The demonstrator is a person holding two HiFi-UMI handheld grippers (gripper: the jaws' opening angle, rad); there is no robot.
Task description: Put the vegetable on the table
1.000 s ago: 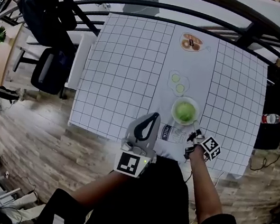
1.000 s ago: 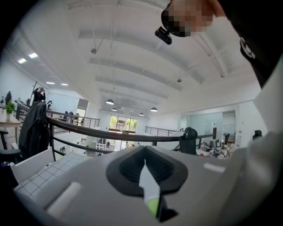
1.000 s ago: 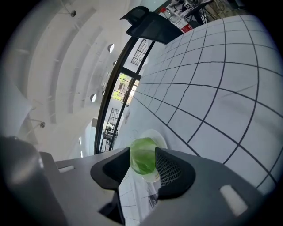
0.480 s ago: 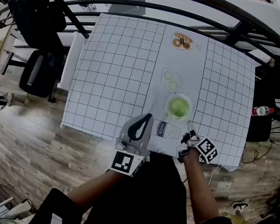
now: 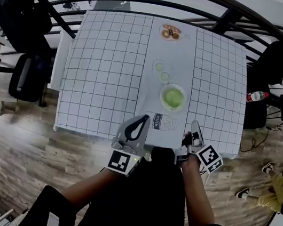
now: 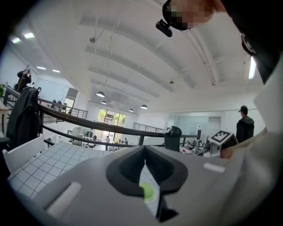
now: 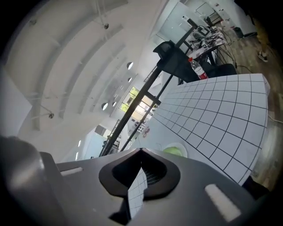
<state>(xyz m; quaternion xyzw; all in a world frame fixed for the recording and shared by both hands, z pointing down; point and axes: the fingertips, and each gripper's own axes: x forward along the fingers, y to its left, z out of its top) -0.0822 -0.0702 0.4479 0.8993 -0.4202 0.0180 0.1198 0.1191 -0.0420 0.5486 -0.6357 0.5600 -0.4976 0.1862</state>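
A white bowl [image 5: 161,98] holds the vegetable [image 5: 173,98], a round pale-green mound. On the person's side of the bowl, the left gripper [image 5: 144,119] is pressed together, empty. The right gripper [image 5: 194,125] has just closed on nothing.

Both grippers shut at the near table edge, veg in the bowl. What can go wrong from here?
1. The right gripper has just closed on nothing and the left gripper is shut; reaching in like that would likely shove the bowl, not grip the green vegetable.
2. The bowl stands on the gridded cloth; a pinch off centre may tip or drag it.
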